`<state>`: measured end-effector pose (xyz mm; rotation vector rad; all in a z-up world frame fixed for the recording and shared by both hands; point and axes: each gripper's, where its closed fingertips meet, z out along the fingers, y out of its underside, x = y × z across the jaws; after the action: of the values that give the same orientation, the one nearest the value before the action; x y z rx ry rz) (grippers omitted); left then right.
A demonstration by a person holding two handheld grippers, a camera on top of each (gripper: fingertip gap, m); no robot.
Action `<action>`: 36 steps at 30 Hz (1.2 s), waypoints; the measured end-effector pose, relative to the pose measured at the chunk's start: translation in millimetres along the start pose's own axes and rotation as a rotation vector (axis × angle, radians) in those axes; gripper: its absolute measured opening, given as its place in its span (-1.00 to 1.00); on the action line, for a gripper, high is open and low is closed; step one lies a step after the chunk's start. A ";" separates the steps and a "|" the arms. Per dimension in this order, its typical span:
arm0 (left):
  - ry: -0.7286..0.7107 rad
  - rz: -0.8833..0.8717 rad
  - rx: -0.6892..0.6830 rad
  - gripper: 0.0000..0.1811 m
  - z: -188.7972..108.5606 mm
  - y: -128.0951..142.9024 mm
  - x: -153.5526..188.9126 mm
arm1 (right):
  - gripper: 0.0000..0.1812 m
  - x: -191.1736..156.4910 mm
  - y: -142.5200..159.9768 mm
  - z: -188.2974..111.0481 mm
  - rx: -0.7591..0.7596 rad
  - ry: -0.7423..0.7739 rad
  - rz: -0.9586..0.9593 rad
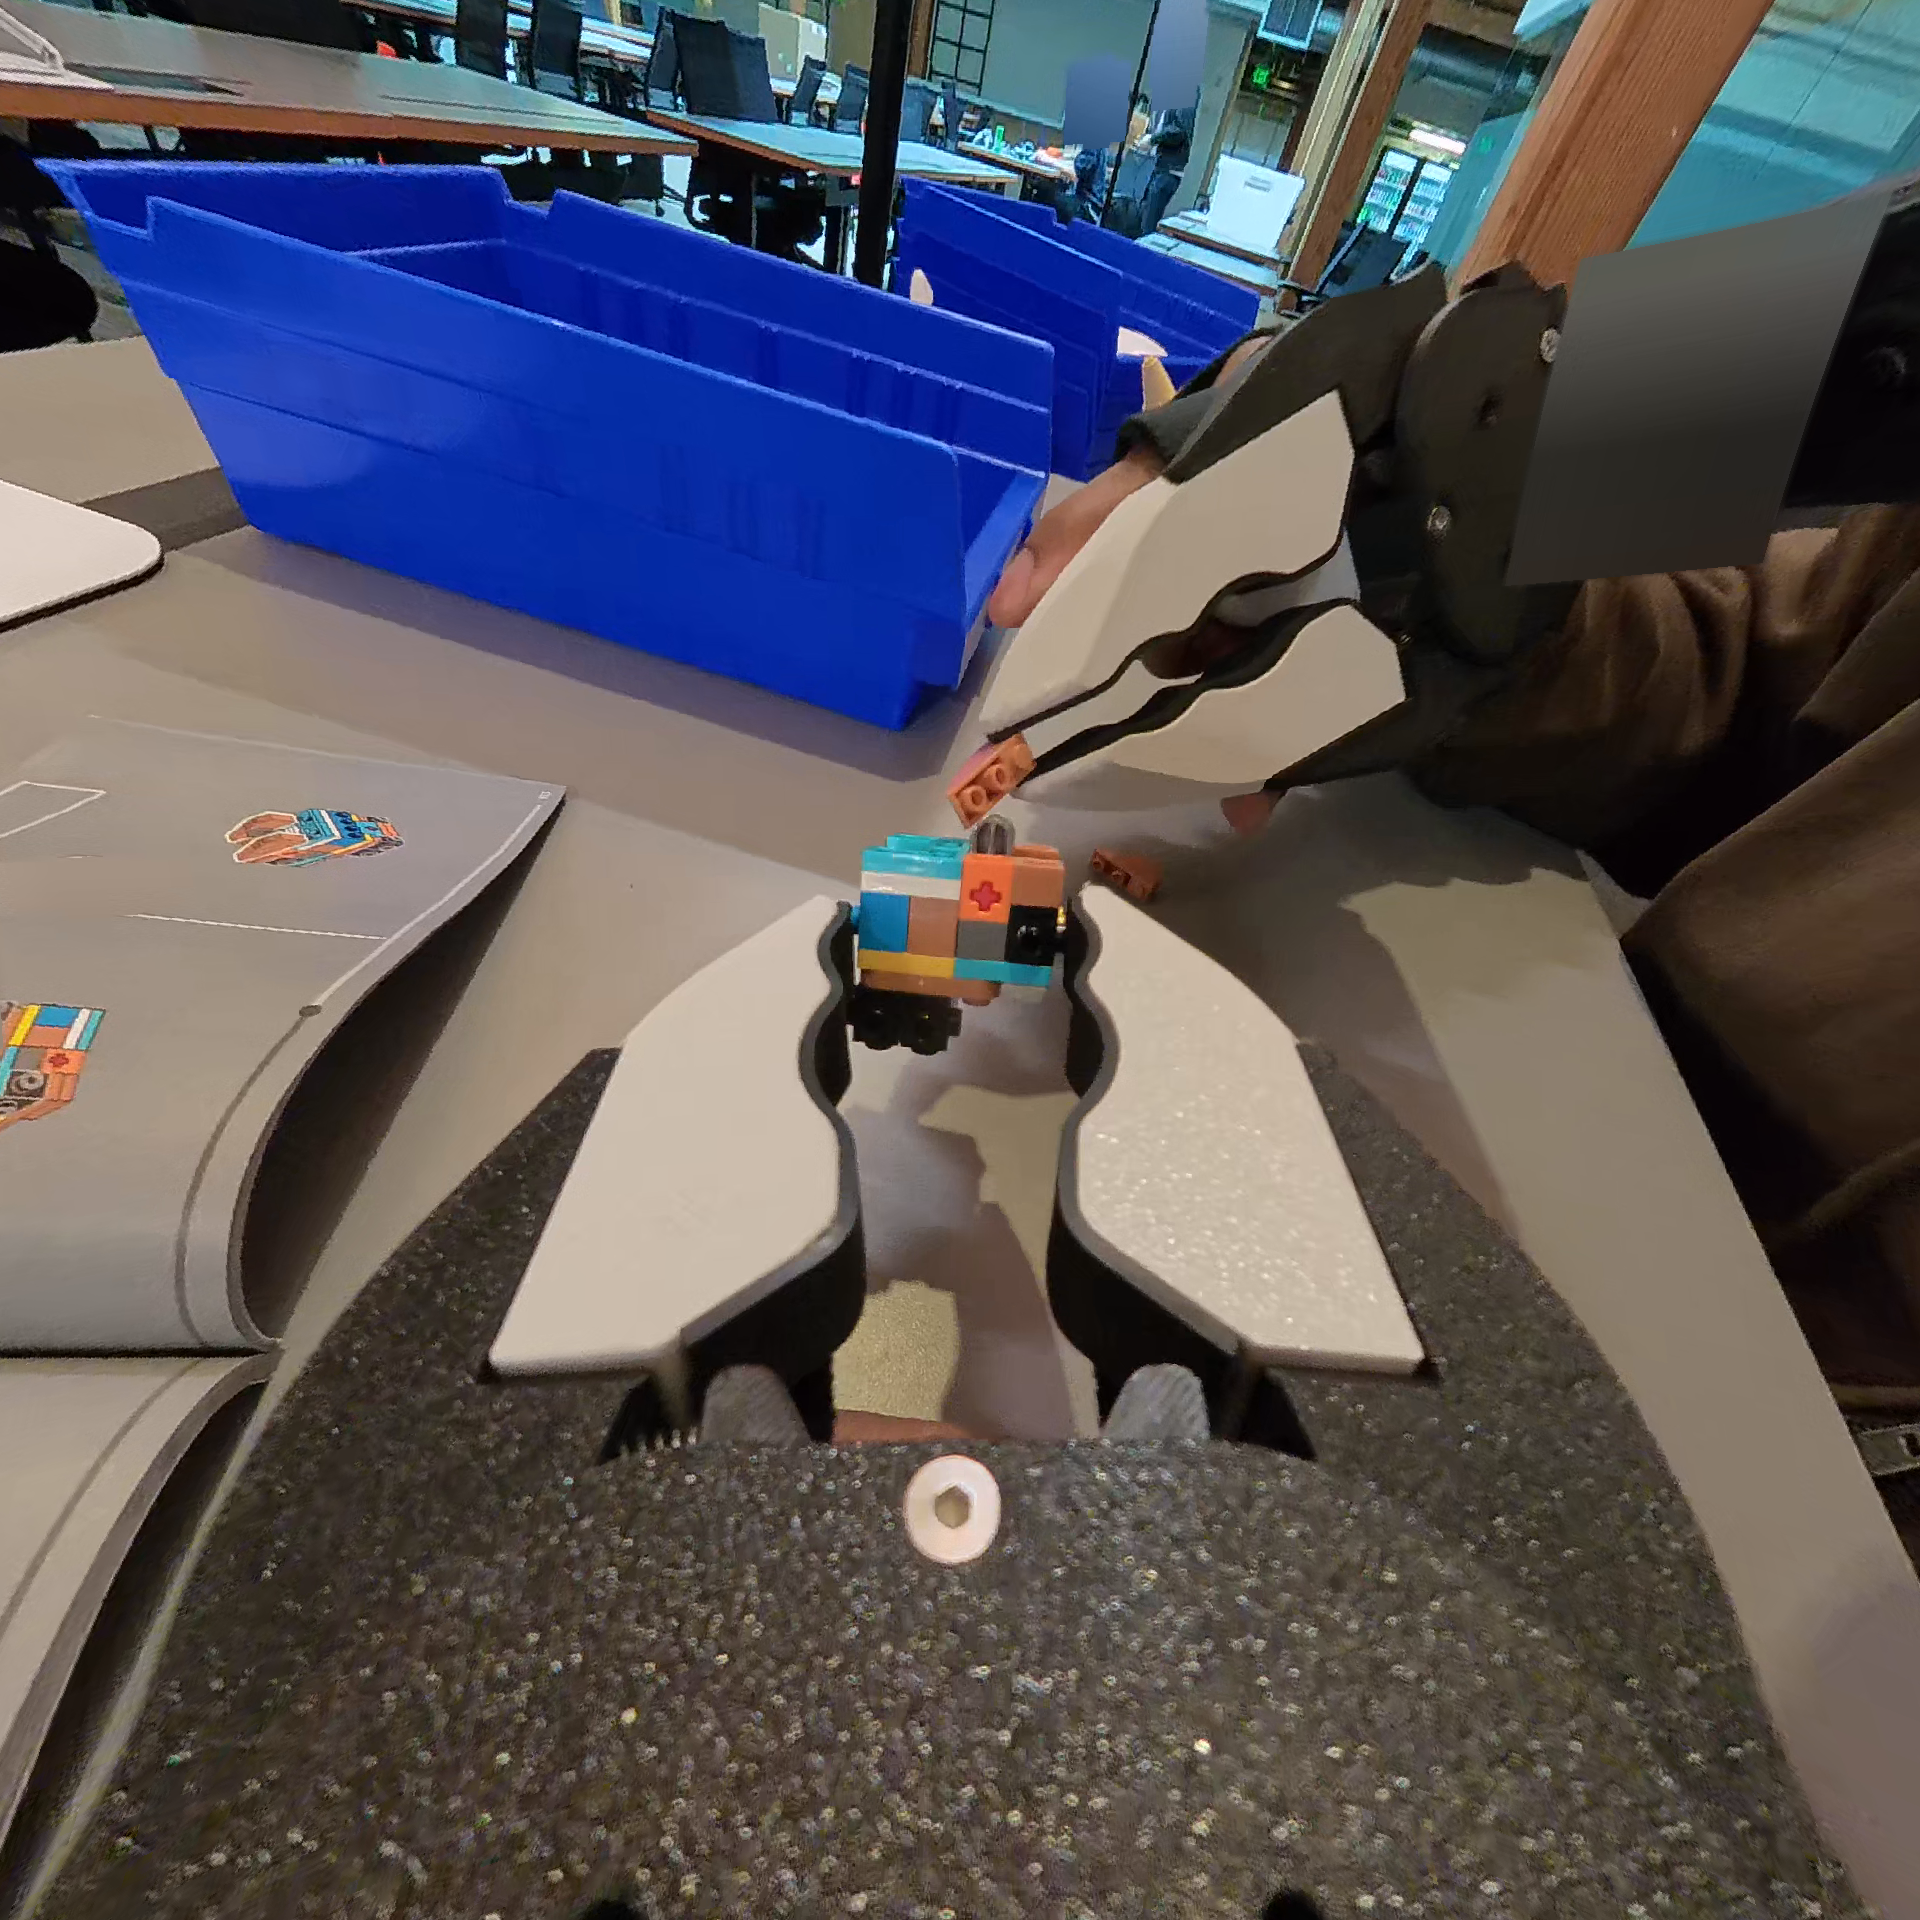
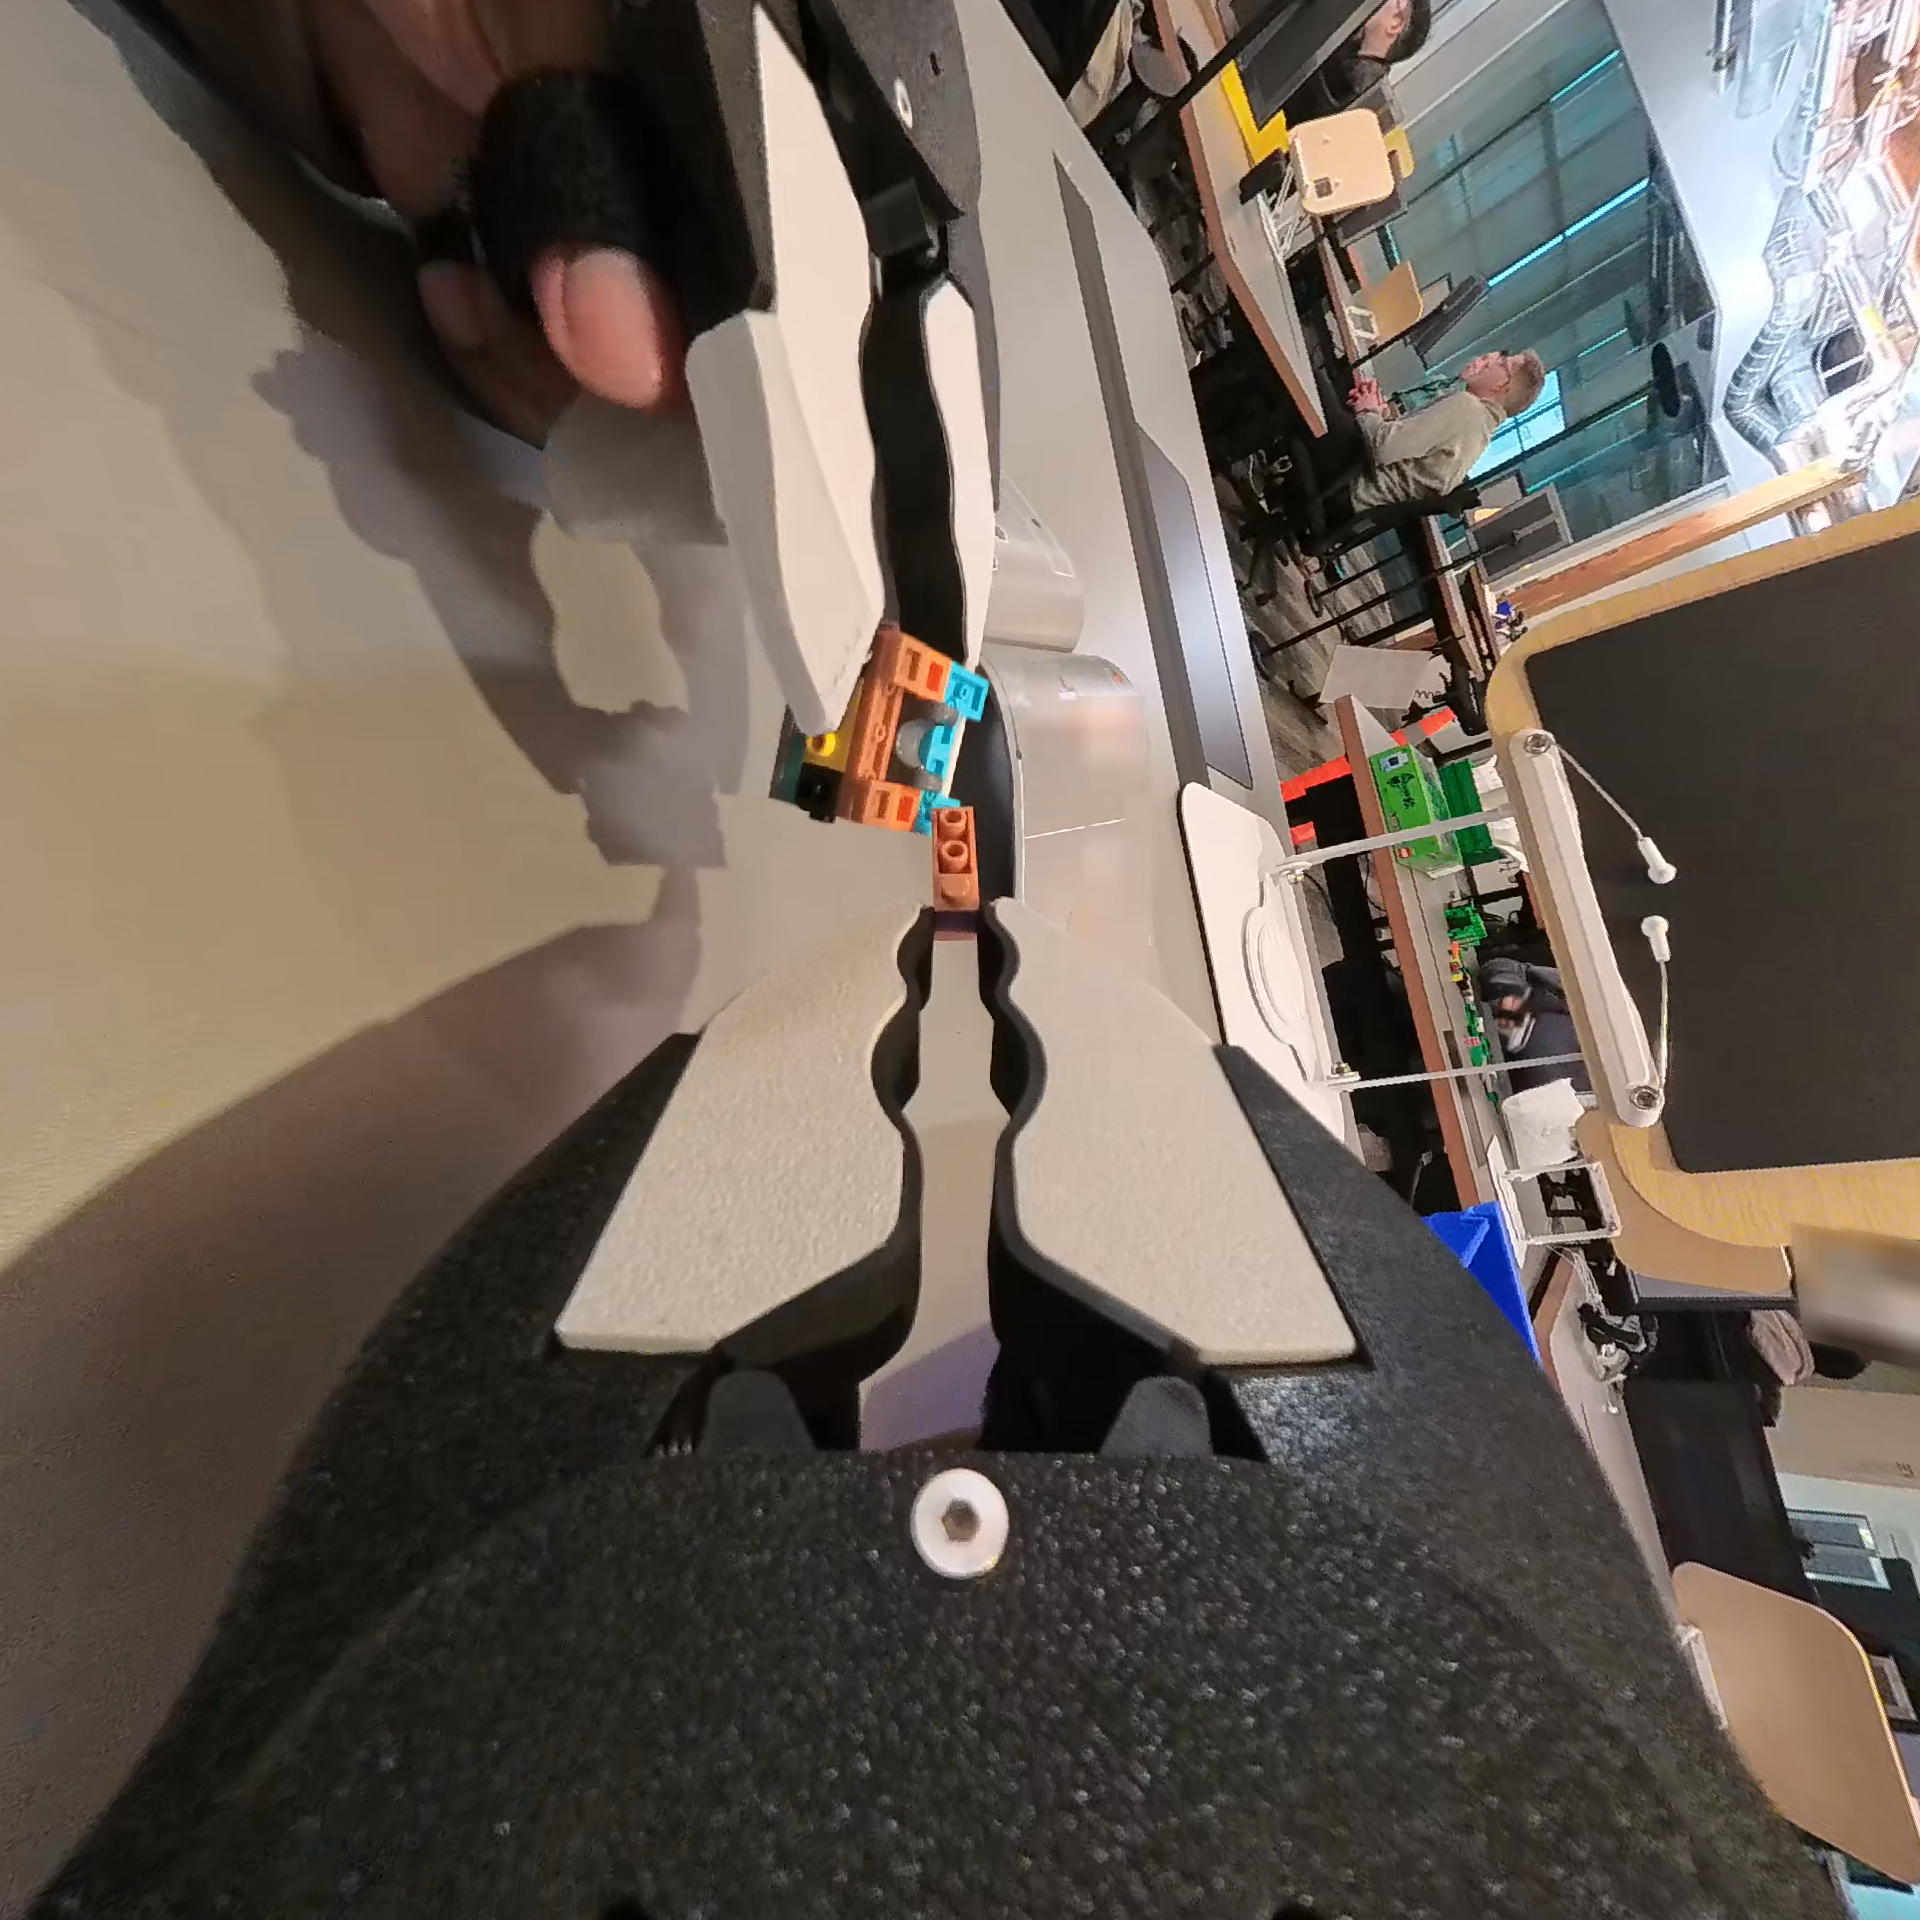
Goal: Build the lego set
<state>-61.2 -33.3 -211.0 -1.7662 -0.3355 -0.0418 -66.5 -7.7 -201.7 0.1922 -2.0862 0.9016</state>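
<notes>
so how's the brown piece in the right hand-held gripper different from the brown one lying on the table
The held brown piece is pinched in the right hand-held gripper, tilted in the air just above the lego model. The loose brown piece lies flat on the table, right of the model, untouched. Both are small brown studded pieces.

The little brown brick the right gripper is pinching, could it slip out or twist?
Probably a bit. The right gripper holds the brown brick only by one end, so it could pivot. It looks smooth, hard plastic, so likely slippery. It seems tiny and light, so it shouldn't sag.
</notes>
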 end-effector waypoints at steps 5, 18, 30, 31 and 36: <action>0.008 -0.025 0.015 -0.57 -0.5 -1.6 -0.1 | -0.92 2.4 -0.6 -0.3 -0.002 0.016 -0.013; 0.007 -0.057 0.027 -0.58 -0.3 -2.7 -1.1 | -0.92 9.6 -1.5 0.1 -0.066 0.090 -0.240; 0.005 -0.045 0.030 -0.58 1.5 -3.2 1.6 | -0.92 3.5 6.4 9.8 -0.131 0.099 -0.307; 0.003 -0.044 0.029 -0.58 1.6 -3.0 1.5 | -0.92 2.6 5.9 10.2 -0.131 0.097 -0.312; 0.002 -0.047 0.030 -0.58 1.7 -3.3 1.0 | -0.91 1.5 3.6 10.7 -0.123 0.106 -0.343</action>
<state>-61.2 -30.8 -208.0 -1.7279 -0.3749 -0.0717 -75.8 -12.0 -206.7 0.4131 -1.9269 0.5632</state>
